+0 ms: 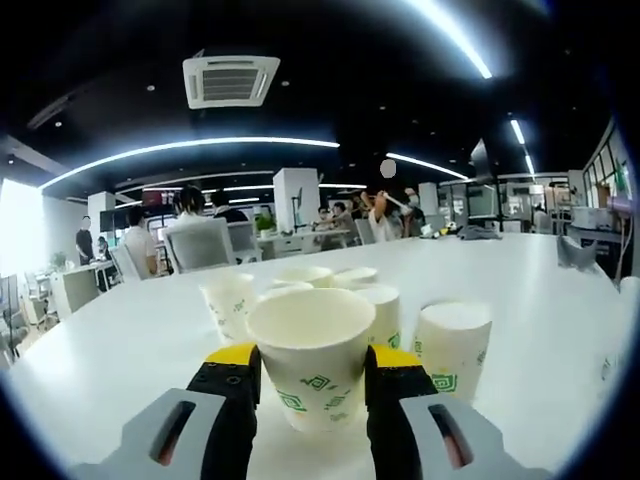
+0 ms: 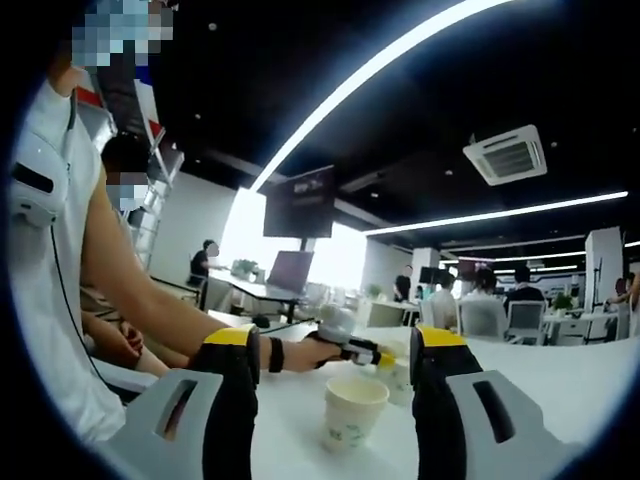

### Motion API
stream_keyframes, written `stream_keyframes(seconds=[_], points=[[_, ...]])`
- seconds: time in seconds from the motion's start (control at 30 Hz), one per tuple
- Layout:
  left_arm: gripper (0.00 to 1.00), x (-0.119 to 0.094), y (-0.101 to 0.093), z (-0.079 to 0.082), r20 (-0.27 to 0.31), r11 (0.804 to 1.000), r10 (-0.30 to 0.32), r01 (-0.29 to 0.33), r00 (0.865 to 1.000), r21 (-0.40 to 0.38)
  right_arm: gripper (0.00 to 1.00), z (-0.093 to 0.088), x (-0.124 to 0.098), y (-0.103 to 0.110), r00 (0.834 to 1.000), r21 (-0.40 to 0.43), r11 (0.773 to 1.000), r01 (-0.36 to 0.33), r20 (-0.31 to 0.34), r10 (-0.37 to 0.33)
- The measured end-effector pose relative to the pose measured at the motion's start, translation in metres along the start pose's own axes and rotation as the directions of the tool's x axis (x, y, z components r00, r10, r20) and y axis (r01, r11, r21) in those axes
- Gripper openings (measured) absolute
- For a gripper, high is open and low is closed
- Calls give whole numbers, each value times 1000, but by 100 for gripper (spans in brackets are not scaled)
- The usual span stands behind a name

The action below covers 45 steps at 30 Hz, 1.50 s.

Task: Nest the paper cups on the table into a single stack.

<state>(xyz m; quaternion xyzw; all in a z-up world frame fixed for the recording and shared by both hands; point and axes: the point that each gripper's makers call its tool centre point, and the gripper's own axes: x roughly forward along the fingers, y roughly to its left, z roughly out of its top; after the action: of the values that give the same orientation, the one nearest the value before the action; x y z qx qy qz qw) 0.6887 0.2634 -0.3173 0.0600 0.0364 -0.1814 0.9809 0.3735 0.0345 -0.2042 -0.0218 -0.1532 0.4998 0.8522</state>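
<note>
In the left gripper view, the left gripper (image 1: pixel 312 385) was clenched on an upright white paper cup with green printed marks (image 1: pixel 312 368), its yellow-tipped black jaws pressing the cup's sides at about six o'clock. The cup's mouth faced up and its inside looked empty. Beyond it, toward twelve o'clock, a cluster of similar white paper cups (image 1: pixel 300 285) stood on the white table (image 1: pixel 120 350), some upright, some only partly visible. At about three o'clock an upside-down white paper cup (image 1: pixel 453 348) stood just beside the held one.

In the right gripper view, the right gripper (image 2: pixel 331 385) was released, its jaws wide apart. Between them stood a single upright paper cup (image 2: pixel 352 410), empty as far as could be seen and touching neither jaw. At about nine o'clock a person's forearm reached in, its hand holding the other gripper.
</note>
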Motion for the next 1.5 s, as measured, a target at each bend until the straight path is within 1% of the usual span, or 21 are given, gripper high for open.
stream_keyframes(seconds=[0.13,0.37,0.4,0.5,0.57,0.63,0.7,0.73,0.77,0.83,0.9,1.0,1.13,1.17,1.23,1.37,1.43,1.5], points=[[44,-18,1,17,35,1000,-7,6,999,11,63,-2,4,4,1000,9,1000,-12,7,12],[43,-43,4,29,58,1000,-25,26,998,-11,61,-4,6,6,1000,27,1000,-13,20,13],[43,-51,2,33,68,999,-34,35,997,-25,61,-4,6,6,1000,32,999,-10,26,9],[42,-65,-7,40,86,997,-67,71,994,-41,60,-7,5,6,1000,42,999,-4,30,3],[42,-71,-16,44,92,995,-94,97,991,-33,60,-11,5,7,1000,47,999,-4,25,3],[42,-75,-22,48,98,993,-108,112,989,-27,60,-15,4,6,1000,54,999,3,20,-4],[42,-79,-33,55,111,988,-145,149,983,-30,59,-17,3,5,1000,63,998,8,21,-10],[42,-80,-34,55,111,988,-148,152,983,-30,59,-17,3,5,1000,65,998,9,21,-11],[42,-84,-43,61,117,985,-170,174,978,-20,59,-18,3,6,1000,70,997,12,21,-13],[42,-93,-56,70,129,981,-194,196,973,-7,59,-21,2,7,1000,74,997,13,18,-14],[42,-99,-66,78,142,972,-231,236,963,-17,59,-23,2,8,1000,78,997,13,13,-14],[42,-106,-79,87,141,963,-264,268,954,-9,59,-24,1,8,1000,85,996,12,13,-13],[42,-118,-100,99,154,950,-311,312,938,21,59,-27,0,6,1000,105,994,10,12,-12],[42,-122,-109,104,160,943,-332,331,930,29,59,-28,0,6,1000,106,994,14,10,-15],[42,-127,-124,111,165,934,-356,354,920,43,59,-28,-1,6,1000,111,994,18,13,-19],[42,-135,-147,117,178,925,-380,375,908,67,59,-31,-4,6,999,121,992,28,12,-30],[42,-139,-158,120,185,917,-398,393,898,65,59,-32,-6,8,999,126,992,30,13,-32],[42,-144,-170,124,198,907,-419,417,886,53,59,-34,-10,8,999,135,990,37,14,-39]])
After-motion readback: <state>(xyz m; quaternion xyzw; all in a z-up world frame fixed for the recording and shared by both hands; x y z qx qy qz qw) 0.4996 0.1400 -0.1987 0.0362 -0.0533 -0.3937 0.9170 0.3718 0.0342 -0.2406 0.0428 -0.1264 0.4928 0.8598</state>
